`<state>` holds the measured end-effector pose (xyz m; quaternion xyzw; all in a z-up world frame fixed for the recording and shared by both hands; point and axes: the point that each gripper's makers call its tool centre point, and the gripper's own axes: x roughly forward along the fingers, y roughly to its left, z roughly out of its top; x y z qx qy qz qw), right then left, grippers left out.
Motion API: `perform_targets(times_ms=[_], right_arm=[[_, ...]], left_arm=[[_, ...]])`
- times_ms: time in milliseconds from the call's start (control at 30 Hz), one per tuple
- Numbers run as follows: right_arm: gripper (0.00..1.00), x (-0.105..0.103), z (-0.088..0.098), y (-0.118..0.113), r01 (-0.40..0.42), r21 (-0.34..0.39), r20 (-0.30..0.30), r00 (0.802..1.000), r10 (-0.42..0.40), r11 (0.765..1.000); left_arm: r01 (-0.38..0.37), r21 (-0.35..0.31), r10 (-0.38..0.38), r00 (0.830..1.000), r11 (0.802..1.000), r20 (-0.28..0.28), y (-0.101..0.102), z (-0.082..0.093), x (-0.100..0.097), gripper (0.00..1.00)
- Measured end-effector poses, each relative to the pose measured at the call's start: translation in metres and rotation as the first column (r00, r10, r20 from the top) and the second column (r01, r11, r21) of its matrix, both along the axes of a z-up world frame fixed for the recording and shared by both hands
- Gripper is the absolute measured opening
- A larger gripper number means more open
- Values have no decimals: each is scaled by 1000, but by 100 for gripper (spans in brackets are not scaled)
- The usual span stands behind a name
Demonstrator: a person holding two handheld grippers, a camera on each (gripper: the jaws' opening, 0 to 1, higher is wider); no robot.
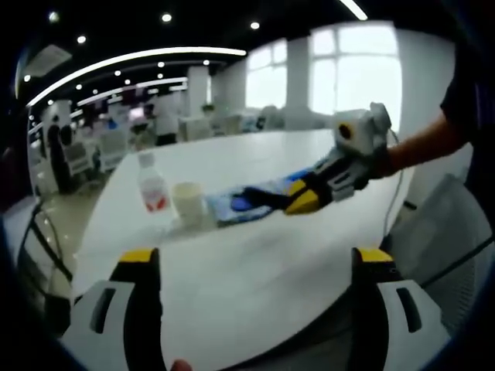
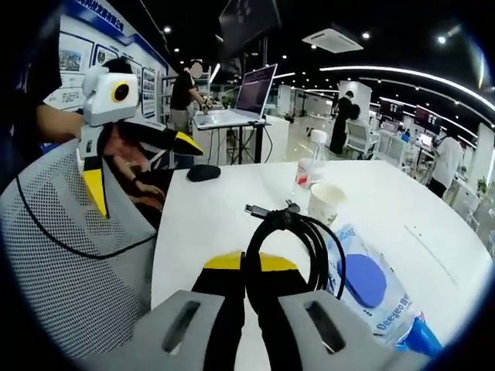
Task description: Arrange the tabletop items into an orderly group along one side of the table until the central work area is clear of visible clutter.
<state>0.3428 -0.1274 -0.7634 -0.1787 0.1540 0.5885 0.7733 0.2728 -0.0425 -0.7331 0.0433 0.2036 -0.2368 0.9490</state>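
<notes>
right gripper (image 2: 246, 267): jaws pinched together on a coiled black cable (image 2: 298, 232), the loop standing up just past the tips, plug ends trailing ahead toward the paper cup (image 2: 326, 202).
left gripper (image 1: 255, 267): jaws spread wide with nothing between them, hanging over bare white surface (image 1: 255, 247) on the near side.
items: the paper cup, a clear bottle with a red label (image 1: 153, 185) beside it, and a blue-printed plastic packet (image 1: 240, 202) lying flat, all bunched close together; a dark mouse (image 2: 203, 172) sits well apart near the surface edge by the mesh chair (image 2: 77, 247).
key relation: in the left gripper view the cluster lies straight ahead and a touch left, with the packet's long axis running across the view; the right gripper is right on the packet, the left well back.
nearer hand: right, but it's busy with the cable, so by my read the free left takes cup or bottle.
progress: early, i'd say, with things loosely bunched rather than lined along one side.
</notes>
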Motion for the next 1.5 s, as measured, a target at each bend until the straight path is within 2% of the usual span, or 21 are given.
perform_targets(times_ms=[933, 1500], right_arm=[[3, 17, -27, -80, 174, -76, 2, 985, -175, 982], [3, 25, -59, -122, 255, -150, -19, 965, -261, 955]], left_arm=[[41, -2, -41, 999, 999, -33, -6, -8, -5, 100], [42, 2, -42, 998, 999, -36, -8, -8, -6, 99]])
